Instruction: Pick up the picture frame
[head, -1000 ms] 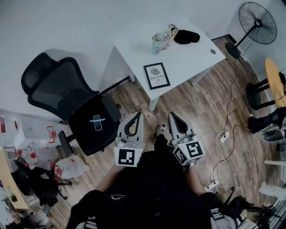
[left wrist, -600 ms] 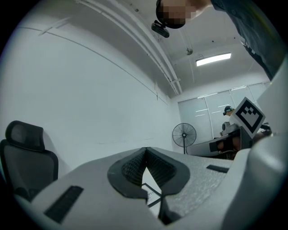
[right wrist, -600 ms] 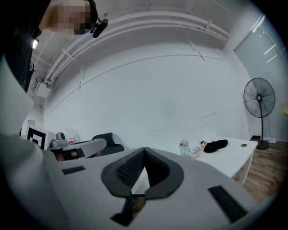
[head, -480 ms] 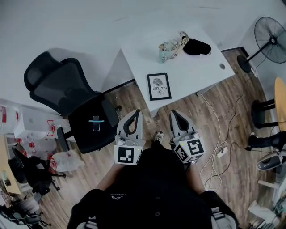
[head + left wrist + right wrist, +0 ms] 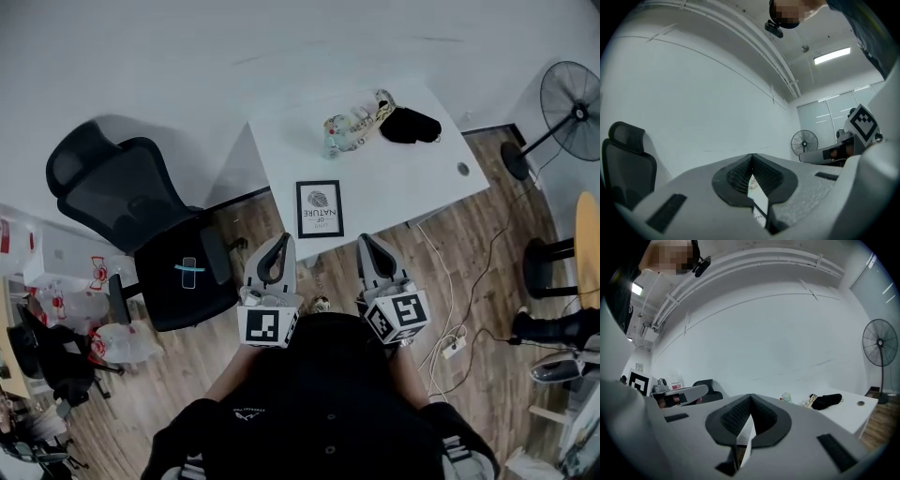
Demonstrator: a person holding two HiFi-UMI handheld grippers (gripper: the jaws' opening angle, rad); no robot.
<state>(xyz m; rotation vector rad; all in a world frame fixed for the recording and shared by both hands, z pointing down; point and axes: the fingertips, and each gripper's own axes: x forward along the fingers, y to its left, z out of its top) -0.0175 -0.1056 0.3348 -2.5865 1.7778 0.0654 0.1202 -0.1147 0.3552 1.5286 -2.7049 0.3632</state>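
Note:
A black picture frame (image 5: pixel 320 208) with a white print lies flat near the front edge of the white table (image 5: pixel 412 178). In the head view my left gripper (image 5: pixel 282 238) is shut and empty, its tips just short of the table's front edge below the frame. My right gripper (image 5: pixel 365 240) is shut and empty too, a little right of the frame. In the left gripper view a strip of the frame's print (image 5: pixel 759 200) shows through the slot behind the closed tips of the left gripper (image 5: pixel 751 155). The right gripper (image 5: pixel 751 396) points over the table (image 5: pixel 843 413).
A black office chair (image 5: pixel 141 234) with a phone on its seat stands left of the table. A patterned pouch (image 5: pixel 354 124) and a black cloth (image 5: pixel 411 125) lie at the table's far side. A standing fan (image 5: pixel 572 98) is at the right, cables (image 5: pixel 459 328) run over the wooden floor.
Both grippers, still shut, have moved forward toward the table; the frame now lies just beyond their tips. The chair and fan have shifted in view as the person walked up.

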